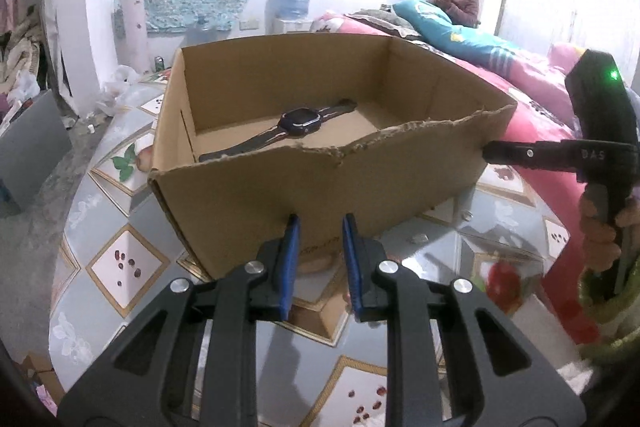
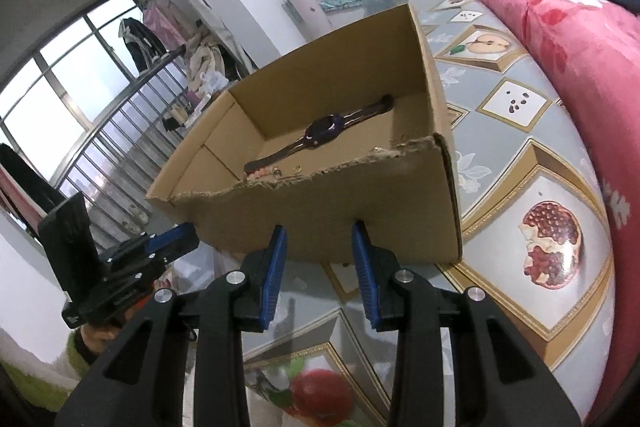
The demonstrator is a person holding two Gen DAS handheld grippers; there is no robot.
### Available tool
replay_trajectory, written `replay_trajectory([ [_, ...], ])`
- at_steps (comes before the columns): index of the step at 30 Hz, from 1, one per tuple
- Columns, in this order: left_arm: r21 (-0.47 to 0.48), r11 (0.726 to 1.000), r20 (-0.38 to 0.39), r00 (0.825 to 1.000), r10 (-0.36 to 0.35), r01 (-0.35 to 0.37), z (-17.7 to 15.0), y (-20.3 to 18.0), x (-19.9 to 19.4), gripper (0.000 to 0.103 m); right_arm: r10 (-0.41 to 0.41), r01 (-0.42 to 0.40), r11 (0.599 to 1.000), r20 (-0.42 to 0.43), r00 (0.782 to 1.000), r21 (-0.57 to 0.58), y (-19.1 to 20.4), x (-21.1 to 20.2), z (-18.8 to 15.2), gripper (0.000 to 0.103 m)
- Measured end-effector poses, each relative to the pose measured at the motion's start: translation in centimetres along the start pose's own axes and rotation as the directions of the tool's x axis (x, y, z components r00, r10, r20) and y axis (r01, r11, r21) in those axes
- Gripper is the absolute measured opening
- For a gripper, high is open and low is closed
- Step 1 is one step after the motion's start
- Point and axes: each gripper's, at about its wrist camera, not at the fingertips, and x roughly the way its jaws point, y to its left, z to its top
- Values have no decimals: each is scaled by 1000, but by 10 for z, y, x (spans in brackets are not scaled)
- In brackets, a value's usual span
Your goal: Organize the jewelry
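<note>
1. The left gripper (image 1: 320, 227) and the right gripper (image 2: 319, 237) both hang parted and empty just before the cardboard box (image 1: 280, 187).
2. A watch (image 1: 300, 121) lies on the box floor; the small glints by the torn front edge (image 2: 298, 169) are possibly rings.

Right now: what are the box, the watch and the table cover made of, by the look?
Box: corrugated cardboard, matte brown; the torn near rim shows ragged fibres. Watch: glossy dark face, likely glass or plastic; the matte dark strap looks like rubber or silicone, uncertain. Table cover: seemingly plastic or oilcloth, with a printed fruit pattern and a sheen that mirrors the grippers.
</note>
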Motion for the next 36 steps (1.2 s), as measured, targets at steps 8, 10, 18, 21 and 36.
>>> replay_trajectory([
  [8, -48, 999, 6, 1000, 16, -15, 2, 2, 7, 21, -18, 18, 999, 3, 1000, 41, -4, -2, -5, 34],
  [10, -42, 999, 1, 1000, -20, 20, 0, -6, 8, 21, -25, 25, 998, -7, 1000, 59, -10, -4, -10, 34],
  [18, -31, 969, -107, 963, -247, 245, -23, -60, 32, 22, -53, 62, 989, -66, 996, 132, -30, -7, -36, 34],
  [21, -48, 957, -164, 943, -289, 285, -33, -71, 44, 22, -56, 66, 987, -69, 996, 146, -33, -9, -42, 34],
  [36, -83, 989, -139, 981, -133, 123, -20, -29, 42, 26, -56, 68, 988, -94, 994, 135, -34, 5, -41, 34],
])
